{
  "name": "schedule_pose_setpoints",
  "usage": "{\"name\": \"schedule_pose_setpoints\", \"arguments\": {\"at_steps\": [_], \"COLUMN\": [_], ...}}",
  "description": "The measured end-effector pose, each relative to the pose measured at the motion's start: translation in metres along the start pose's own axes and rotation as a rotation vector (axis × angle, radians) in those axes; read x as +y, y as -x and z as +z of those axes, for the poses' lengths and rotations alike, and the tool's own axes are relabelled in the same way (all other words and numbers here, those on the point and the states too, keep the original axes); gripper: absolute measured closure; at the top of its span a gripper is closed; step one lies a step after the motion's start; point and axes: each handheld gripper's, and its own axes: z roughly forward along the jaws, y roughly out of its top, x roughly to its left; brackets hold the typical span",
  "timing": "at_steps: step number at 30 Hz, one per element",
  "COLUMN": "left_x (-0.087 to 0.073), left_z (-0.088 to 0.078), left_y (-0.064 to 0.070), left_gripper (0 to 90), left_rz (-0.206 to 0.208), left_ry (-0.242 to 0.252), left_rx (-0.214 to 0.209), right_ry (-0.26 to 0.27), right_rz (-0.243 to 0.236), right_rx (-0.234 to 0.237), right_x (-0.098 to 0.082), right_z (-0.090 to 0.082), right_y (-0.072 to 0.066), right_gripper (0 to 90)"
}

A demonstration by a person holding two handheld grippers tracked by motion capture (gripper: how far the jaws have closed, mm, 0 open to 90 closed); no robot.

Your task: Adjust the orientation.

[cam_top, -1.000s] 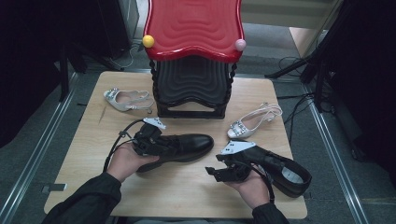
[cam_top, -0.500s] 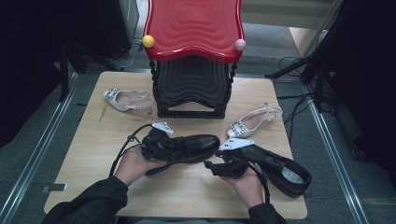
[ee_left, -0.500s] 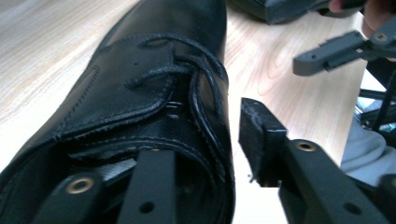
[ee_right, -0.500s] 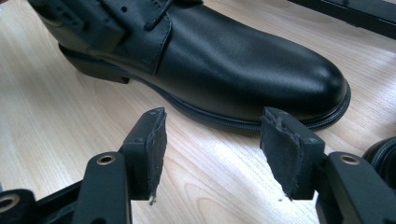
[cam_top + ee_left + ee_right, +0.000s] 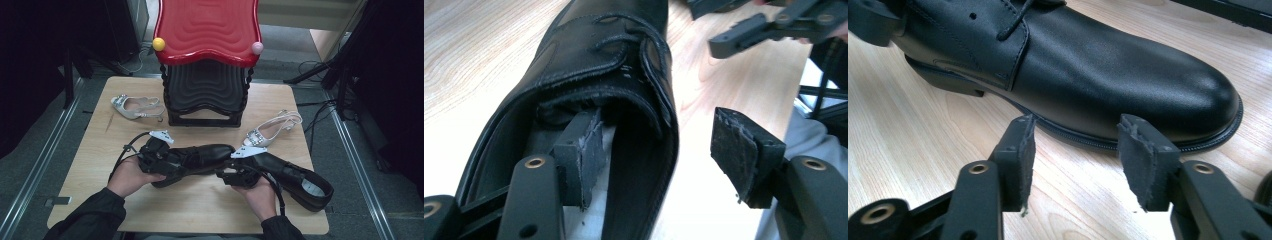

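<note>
On the wooden table [image 5: 200, 205], in front of a stack of black stools topped by a red one [image 5: 207, 27], two black leather lace-up shoes lie close together. The nearer-left black shoe [image 5: 200, 156] rests on its sole with the toe pointing toward the person's right, and the left gripper [image 5: 159, 159] sits at its heel end. From the left gripper view, one jaw reaches down inside the shoe's opening while the other stands outside, clear of the leather wall [image 5: 644, 130] that runs between them. Those jaws have just been opening, and neither pad presses on the collar now; they stand wide apart.

The right gripper [image 5: 231, 176] is just beside the toe of that same shoe. In the right gripper view its two jaws point at the sole edge below the rounded toe cap [image 5: 1148, 75], with bare wood showing between them. They have just been closing somewhat, yet they stay apart and grip nothing.

The second black shoe [image 5: 295, 175] lies behind the right hand [image 5: 257, 192], its opening toward the table's right edge. Two pale strappy sandals lie farther back, one to the left of the stools [image 5: 135, 106] and one to the right [image 5: 270, 129], both well apart from the hands.
</note>
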Motion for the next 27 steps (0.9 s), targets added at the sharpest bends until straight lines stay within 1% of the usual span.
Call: {"name": "schedule_pose_setpoints", "arguments": {"at_steps": [2,3,4,6,9,12,13,14,15,17,20,23,27], "left_x": [-0.001,-0.002,-0.002,-0.002,-0.003,-0.005,-0.006,-0.007,-0.008,-0.011,-0.015,-0.019,-0.027], "left_z": [-0.004,-0.005,-0.008,-0.013,-0.022,-0.031,-0.034,-0.037,-0.041,-0.047,-0.056,-0.063,-0.070], "left_y": [0.001,0.001,0.002,0.002,0.002,0.000,-0.001,-0.002,-0.002,-0.004,-0.006,-0.008,-0.012], "left_gripper": [36.2,35.9,36.0,35.8,35.7,35.6,35.6,35.6,35.6,35.6,35.6,35.6,35.6], "left_rz": [-0.011,-0.007,-0.007,-0.010,-0.009,-0.023,-0.024,-0.029,-0.038,-0.048,-0.058,-0.078,-0.102], "left_ry": [-0.004,-0.006,-0.009,-0.009,0.006,0.022,0.024,0.032,0.039,0.048,0.061,0.072,0.081], "left_rx": [-0.005,-0.002,0.002,-0.001,0.007,0.011,0.017,0.019,0.027,0.043,0.061,0.080,0.101], "right_ry": [-0.002,-0.001,-0.002,-0.003,-0.002,-0.003,-0.002,-0.001,-0.001,-0.006,-0.015,-0.029,-0.029], "right_rz": [0.010,0.014,0.018,0.025,0.036,0.034,0.033,0.036,0.036,0.039,0.042,0.040,0.047], "right_rx": [0.003,0.000,0.001,0.002,0.011,0.009,0.011,0.019,0.019,0.026,0.028,0.024,0.027], "right_x": [0.000,0.000,0.000,0.001,0.001,0.002,0.003,0.004,0.004,0.005,0.007,0.009,0.012], "right_z": [0.002,0.003,0.004,0.006,0.008,0.010,0.011,0.012,0.012,0.014,0.018,0.023,0.027], "right_y": [0.001,0.001,0.001,0.001,0.002,0.002,0.002,0.001,0.001,0.000,-0.002,-0.003,-0.001], "right_gripper": [54.3,55.8,57.8,63.4,69.5,76.3,79.7,85.7,85.7,90.0,90.0,90.0,90.0]}}
